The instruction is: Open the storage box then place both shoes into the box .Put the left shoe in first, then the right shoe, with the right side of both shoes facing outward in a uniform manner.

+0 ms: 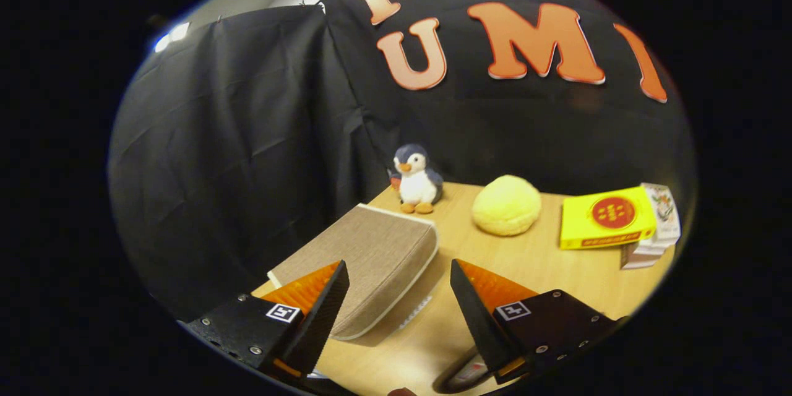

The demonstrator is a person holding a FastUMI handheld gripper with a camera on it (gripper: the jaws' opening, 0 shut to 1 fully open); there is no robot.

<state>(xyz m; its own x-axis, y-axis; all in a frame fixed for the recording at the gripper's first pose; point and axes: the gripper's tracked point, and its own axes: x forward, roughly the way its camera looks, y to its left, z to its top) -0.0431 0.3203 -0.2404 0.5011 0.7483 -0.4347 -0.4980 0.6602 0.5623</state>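
From my feed the gripper (399, 269) is hanging above the near part of the wooden table (557, 272) with its 2 fingers (322, 297) spread wide apart, nothing pinched between them, so it's released and empty right now.

The storage box (365, 260) is the beige fabric-covered thing with pale trim, lying flat on the table just ahead of the fingers, a bit toward the left one. The left finger's tip overlaps its near corner in my view, but I can't tell if it's actually touching or just floating over it. The lid looks down, box is closed as far as I can see, and there's what looks like a zipper run along the near edge.

Beyond the box, at the back of the table by the black cloth wall (235, 136), there's a little plush penguin (416, 179) standing upright. To its right sits a round yellow fluffy ball thing (506, 205), apart from both the penguin and the box. Further right is a yellow carton (606, 218) with a red round mark on its face, leaning against or right up next to a white patterned pack (661, 216); those 2 look like they're touching.

Down by the base of the right finger there's a dark rounded shape (461, 374) on the table, could be part of a shoe, but it's too cut off for me to say.
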